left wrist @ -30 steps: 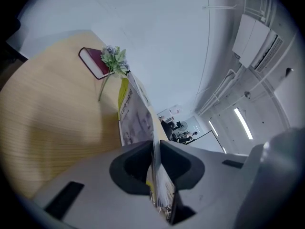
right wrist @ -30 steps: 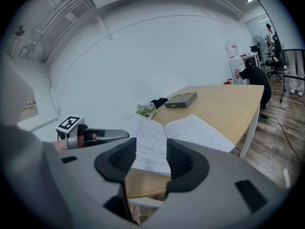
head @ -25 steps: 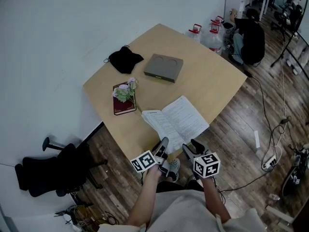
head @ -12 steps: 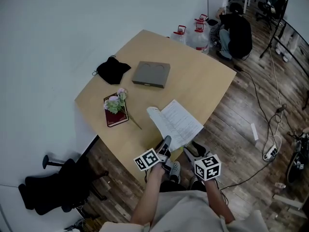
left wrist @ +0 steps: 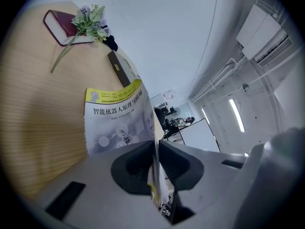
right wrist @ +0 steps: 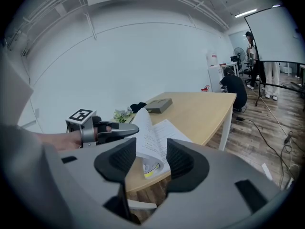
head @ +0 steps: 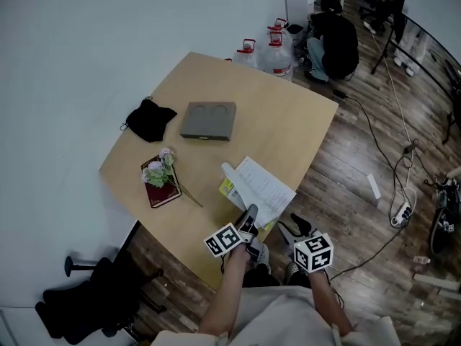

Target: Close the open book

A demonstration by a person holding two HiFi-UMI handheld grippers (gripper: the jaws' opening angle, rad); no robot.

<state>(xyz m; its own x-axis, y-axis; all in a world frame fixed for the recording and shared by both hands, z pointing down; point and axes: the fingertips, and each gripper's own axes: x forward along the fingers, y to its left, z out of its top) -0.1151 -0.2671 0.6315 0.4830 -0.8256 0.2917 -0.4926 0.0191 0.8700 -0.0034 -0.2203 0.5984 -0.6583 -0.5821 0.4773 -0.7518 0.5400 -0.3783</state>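
The book [head: 261, 186] lies near the front edge of the wooden table [head: 288, 114]. Its left half is lifted and its yellow-and-white cover [head: 228, 187] shows underneath. My left gripper [head: 247, 218] pinches that raised half, and its jaws are closing on it. In the left gripper view the printed cover [left wrist: 116, 120] stands upright, clamped in the left gripper [left wrist: 156, 149]. My right gripper [head: 297, 227] hangs open just off the table edge, to the right of the book. In the right gripper view the book [right wrist: 153, 136] curls up beyond the right gripper [right wrist: 150, 159], which holds nothing.
A red book with flowers [head: 157, 184], a black pouch [head: 148, 120] and a grey box [head: 207, 121] lie further back on the table. Water jugs [head: 268, 52] and a crouching person [head: 333, 40] are beyond it. A black chair [head: 83, 310] stands lower left.
The book lay open and flat; now its left half is raised and folding to the right, with the yellow cover showing. My left gripper has moved with it.
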